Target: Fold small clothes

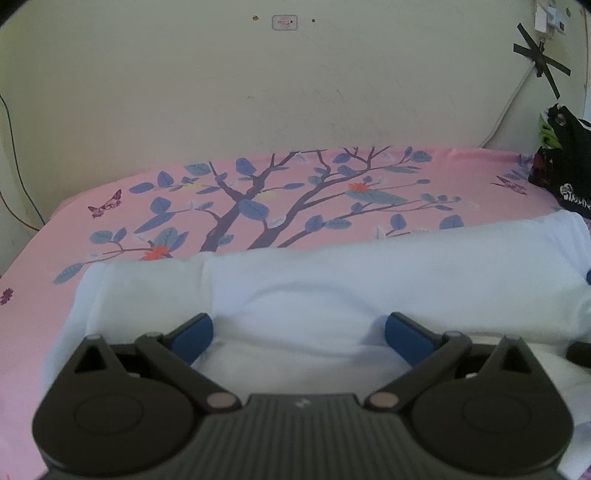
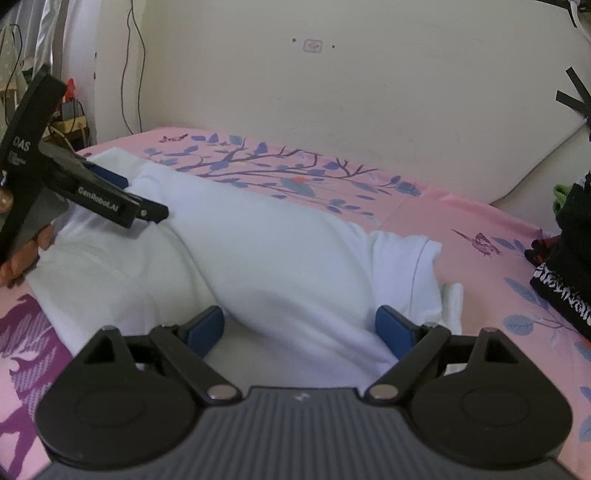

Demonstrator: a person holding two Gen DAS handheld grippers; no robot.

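A pink floral bedsheet (image 1: 332,192) carries a white garment (image 1: 332,280) and dark clothes (image 2: 569,258).

A: Legible text, right wrist view: the left gripper (image 2: 146,212) carries white lettering "GenRoboLAI" or close to it on its finger arm; last letters uncertain.

B: Its body?

A: "DAS" in white on the black plate, smaller print beneath it too small to read.

B: Wall?

A: A small pink-outlined sticker (image 1: 284,23) with red marks, unreadable in both views.

B: Clothing at the right edge?

A: The dark garment pile (image 1: 569,173) shows white lettering on a black band, cut off by the frame; not decipherable. A small white logo sits on the right gripper (image 2: 300,330) housing, not readable as letters.
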